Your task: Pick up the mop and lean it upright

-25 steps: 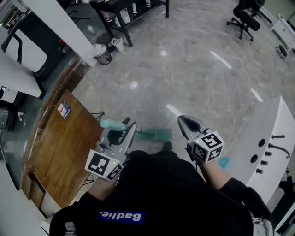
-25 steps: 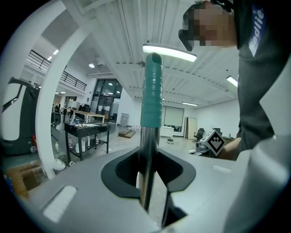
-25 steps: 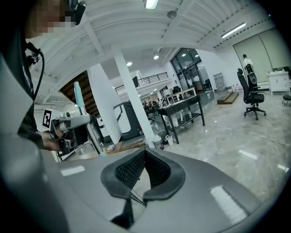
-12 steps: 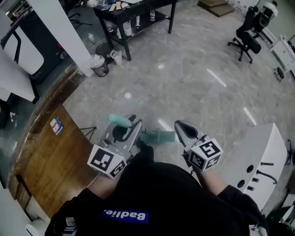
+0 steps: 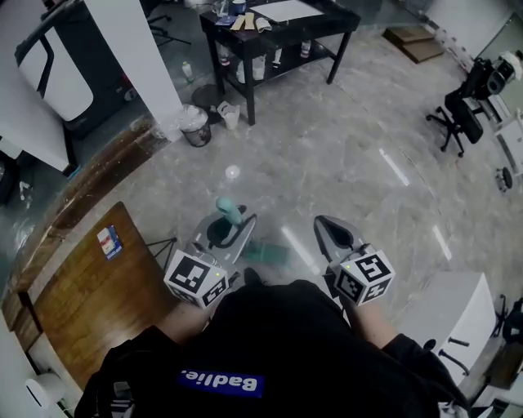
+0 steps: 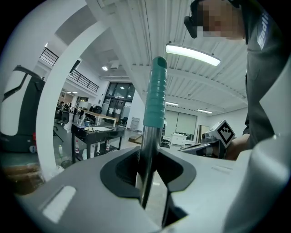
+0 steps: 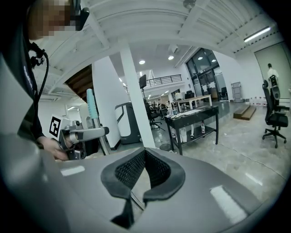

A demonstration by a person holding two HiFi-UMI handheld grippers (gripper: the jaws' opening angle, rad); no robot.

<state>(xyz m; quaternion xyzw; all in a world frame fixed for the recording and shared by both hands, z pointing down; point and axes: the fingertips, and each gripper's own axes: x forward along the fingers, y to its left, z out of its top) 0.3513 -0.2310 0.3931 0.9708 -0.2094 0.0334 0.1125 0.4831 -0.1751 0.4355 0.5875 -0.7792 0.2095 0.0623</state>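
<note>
There are two claws and one mop. The left claw (image 5: 231, 229) is clamped on the shiny pole of the mop (image 6: 148, 150), just under its one green grip (image 5: 230, 211). The pole stands almost straight up in the claw. The green mop head (image 5: 266, 252) is low down by the floor (image 5: 343, 147), right in front of the person's shoe (image 5: 252, 276); it is blurry, so I cannot tell if it touches the floor. The right claw (image 5: 327, 230) is beside the left one, apart from the mop. Its two jaws are together and there is nothing in them. At the far edge of the floor stands one black table (image 5: 278, 24). It has papers on top and a few bottles on its low shelf. Next to it is one small bin (image 5: 196, 127) with a white bag in it. One black chair (image 5: 462, 117) on wheels is at the right edge of the floor. One brown wooden desk (image 5: 82, 302) is at the left, with one small card (image 5: 108, 242) near its far corner.
</note>
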